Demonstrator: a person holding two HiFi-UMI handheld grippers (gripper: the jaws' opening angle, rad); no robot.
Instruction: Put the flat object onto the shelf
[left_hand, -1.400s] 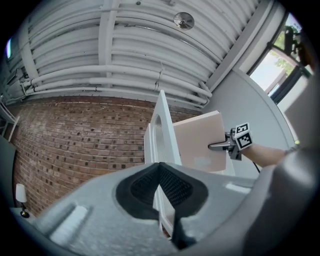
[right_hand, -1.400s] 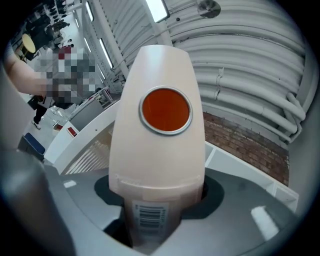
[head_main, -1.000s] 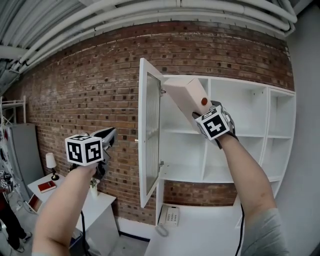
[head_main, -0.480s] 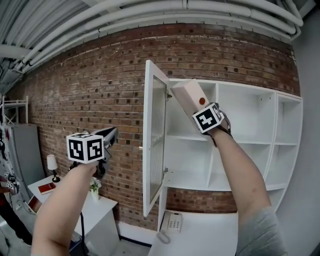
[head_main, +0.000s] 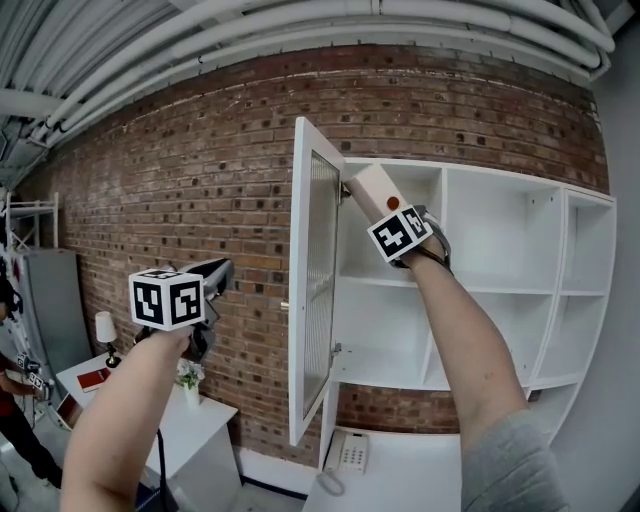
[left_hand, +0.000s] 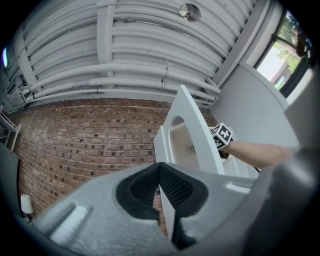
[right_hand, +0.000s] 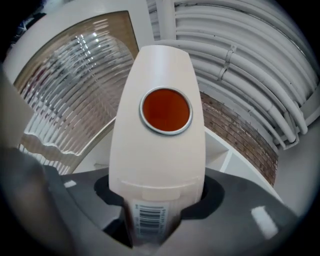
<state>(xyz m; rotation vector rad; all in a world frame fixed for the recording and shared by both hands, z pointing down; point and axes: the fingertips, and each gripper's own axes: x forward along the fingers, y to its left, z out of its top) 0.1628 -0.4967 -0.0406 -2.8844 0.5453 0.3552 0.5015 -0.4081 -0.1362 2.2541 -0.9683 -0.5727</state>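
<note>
Gripping the cream flat object (head_main: 372, 186) by its lower end, the right gripper (head_main: 389, 209) holds it tilted in the shelf's (head_main: 500, 291) top-left compartment, upper centre of the frame, beside the open door (head_main: 313, 300). The left gripper (head_main: 218, 270), lower left, is clenched on nothing.

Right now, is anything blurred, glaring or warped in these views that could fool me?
Right gripper view: the cream flat box with the orange round window is sharp up top, its barcode smeared; bright streaks glare on the ribbed glass door. Head view: the wide lens bows the red brick wall. Left gripper view: only dark corners.
</note>
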